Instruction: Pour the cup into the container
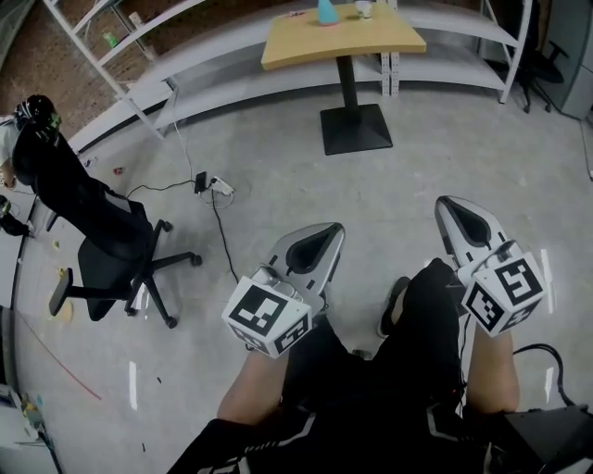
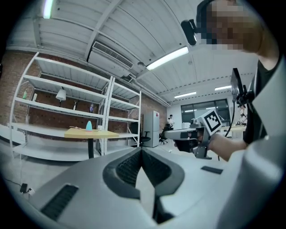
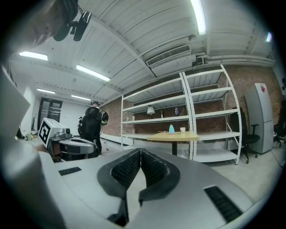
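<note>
A wooden table (image 1: 343, 42) stands far ahead across the floor. On it are a teal cone-shaped container (image 1: 327, 12) and a small white cup (image 1: 364, 9). The right gripper view shows the container (image 3: 171, 129) and the cup (image 3: 182, 130) side by side on the table (image 3: 174, 136). In the left gripper view the container (image 2: 89, 125) is small and distant. My left gripper (image 1: 332, 231) and right gripper (image 1: 449, 205) are held at waist height, far from the table. Both are shut with nothing between the jaws, as the left gripper (image 2: 141, 151) and right gripper (image 3: 140, 152) show up close.
A black office chair (image 1: 116, 250) stands to the left, with a power strip and cable (image 1: 218, 185) on the concrete floor. White shelving (image 1: 185, 83) runs behind the table. A person in black (image 3: 91, 127) stands far off at the left. My legs show below the grippers.
</note>
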Tool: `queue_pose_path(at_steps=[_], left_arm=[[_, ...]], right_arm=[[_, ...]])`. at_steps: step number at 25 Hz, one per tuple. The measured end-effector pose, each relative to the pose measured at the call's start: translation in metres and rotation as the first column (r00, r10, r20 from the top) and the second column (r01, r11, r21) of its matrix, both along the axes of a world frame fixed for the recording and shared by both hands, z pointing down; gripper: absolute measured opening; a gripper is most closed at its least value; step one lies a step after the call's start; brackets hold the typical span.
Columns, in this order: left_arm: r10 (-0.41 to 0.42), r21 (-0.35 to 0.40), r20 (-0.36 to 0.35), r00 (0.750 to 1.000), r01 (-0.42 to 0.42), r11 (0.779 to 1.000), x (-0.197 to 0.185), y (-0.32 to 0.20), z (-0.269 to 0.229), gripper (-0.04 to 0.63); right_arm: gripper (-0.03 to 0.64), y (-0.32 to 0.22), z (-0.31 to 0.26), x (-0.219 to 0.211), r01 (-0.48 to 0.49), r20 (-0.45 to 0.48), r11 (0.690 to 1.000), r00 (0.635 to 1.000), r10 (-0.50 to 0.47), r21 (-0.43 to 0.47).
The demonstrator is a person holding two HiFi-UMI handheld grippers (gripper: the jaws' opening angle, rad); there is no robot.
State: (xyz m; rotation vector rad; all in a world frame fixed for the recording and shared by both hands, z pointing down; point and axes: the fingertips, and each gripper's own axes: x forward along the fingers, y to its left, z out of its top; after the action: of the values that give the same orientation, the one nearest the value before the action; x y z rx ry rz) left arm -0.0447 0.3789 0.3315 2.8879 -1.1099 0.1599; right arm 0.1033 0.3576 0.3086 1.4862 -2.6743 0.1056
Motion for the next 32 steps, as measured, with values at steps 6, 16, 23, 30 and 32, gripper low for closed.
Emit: queue_pose_path(at_steps=[6, 16, 23, 30, 32], left_arm=[[-0.019, 0.021, -0.001, 1.000, 0.019, 1.000, -0.008, 0.006, -0.010, -0.008], [-0.036, 0.039, -0.024, 0.999, 0.037, 0.999, -0.003, -0.001, -0.020, -0.008], [-0.039, 0.033, -0.041, 0.998, 0.041, 0.999, 0.005, -0.005, -0.024, -0.008], [-0.023, 0.043, -0.031, 0.999, 0.025, 0.999, 0.012, 0.000, -0.028, -0.008], [-0.024, 0.047, -0.032, 0.999, 0.025, 0.999, 0.012, 0.000, -0.030, -0.008]], right_arm=[[0.002, 0.004, -0.013, -0.003, 0.005, 0.011, 1.000, 1.000, -0.005, 0.027], [0.001, 0.004, -0.018, 0.015, -0.030, 0.057, 0.999, 0.998, 0.028, 0.034], [0.000, 0.007, -0.028, 0.032, -0.061, 0.056, 0.997, 0.997, 0.058, 0.049], [0.000, 0.013, -0.034, 0.040, -0.079, 0.060, 0.995, 0.995, 0.075, 0.061], [0.000, 0.013, -0.037, 0.041, -0.084, 0.061, 0.994, 0.995, 0.080, 0.071]])
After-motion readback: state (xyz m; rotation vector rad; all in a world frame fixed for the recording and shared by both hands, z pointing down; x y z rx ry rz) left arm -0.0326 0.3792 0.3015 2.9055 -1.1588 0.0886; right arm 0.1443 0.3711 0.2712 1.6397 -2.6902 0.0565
